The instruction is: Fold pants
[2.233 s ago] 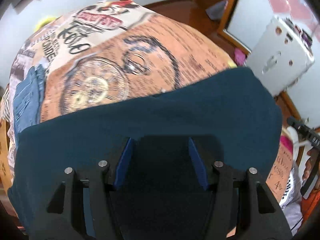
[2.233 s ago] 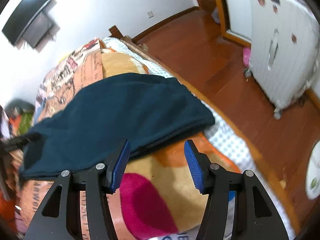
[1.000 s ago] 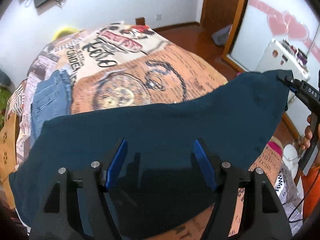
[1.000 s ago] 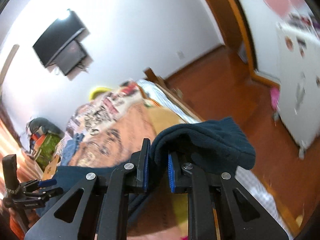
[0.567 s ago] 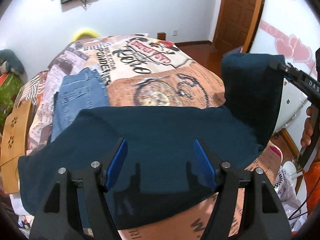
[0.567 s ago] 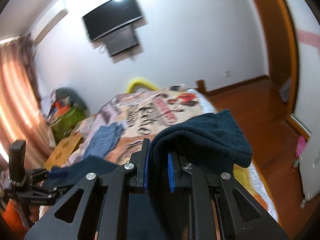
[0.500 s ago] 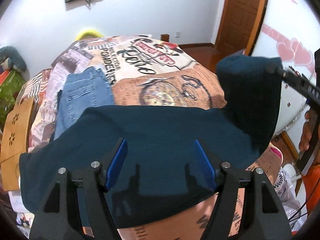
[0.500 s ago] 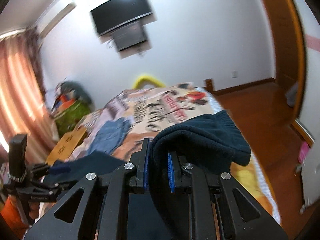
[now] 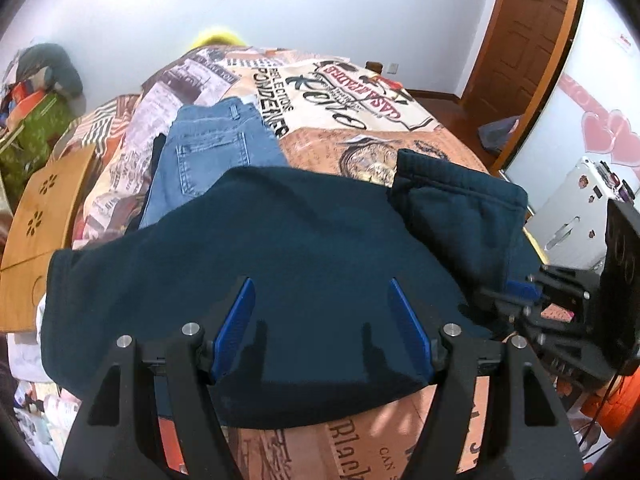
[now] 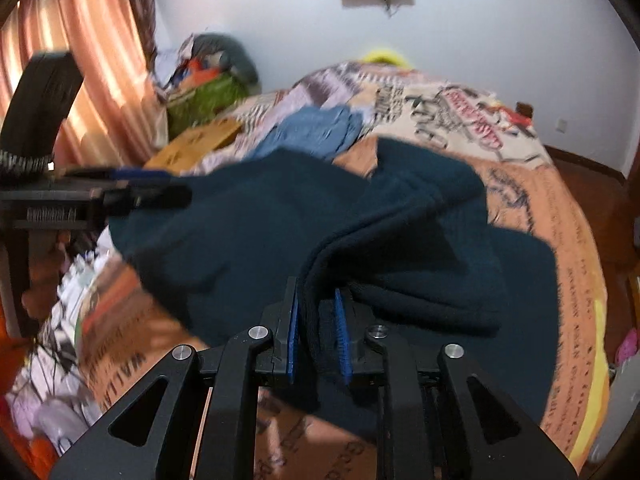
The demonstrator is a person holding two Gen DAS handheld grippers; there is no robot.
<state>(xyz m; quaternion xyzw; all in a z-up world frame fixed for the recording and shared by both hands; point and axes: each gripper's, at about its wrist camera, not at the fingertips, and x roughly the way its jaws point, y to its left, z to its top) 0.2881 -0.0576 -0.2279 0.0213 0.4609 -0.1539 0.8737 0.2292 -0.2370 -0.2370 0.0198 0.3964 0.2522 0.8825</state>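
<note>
Dark teal pants (image 9: 280, 264) lie across the near part of the bed (image 9: 360, 148). Their right end (image 9: 460, 196) is folded back over the rest. My left gripper (image 9: 322, 320) is open and hovers just above the middle of the pants. My right gripper (image 10: 317, 332) is shut on a thick fold of the pants (image 10: 400, 232) and holds it low over the cloth. It also shows in the left wrist view (image 9: 520, 292) at the right edge. The left gripper shows in the right wrist view (image 10: 132, 196) at the left.
Folded blue jeans (image 9: 208, 156) lie on the bed beyond the pants. A wooden board (image 9: 40, 216) lies on the bed's left side. A white heater (image 9: 576, 208) and a door (image 9: 520, 28) stand to the right. Clutter (image 10: 208, 80) is piled by the curtain.
My right gripper has carried the held end of the pants leftward and down, laying it over the rest. My left gripper has stayed open above the pants.
</note>
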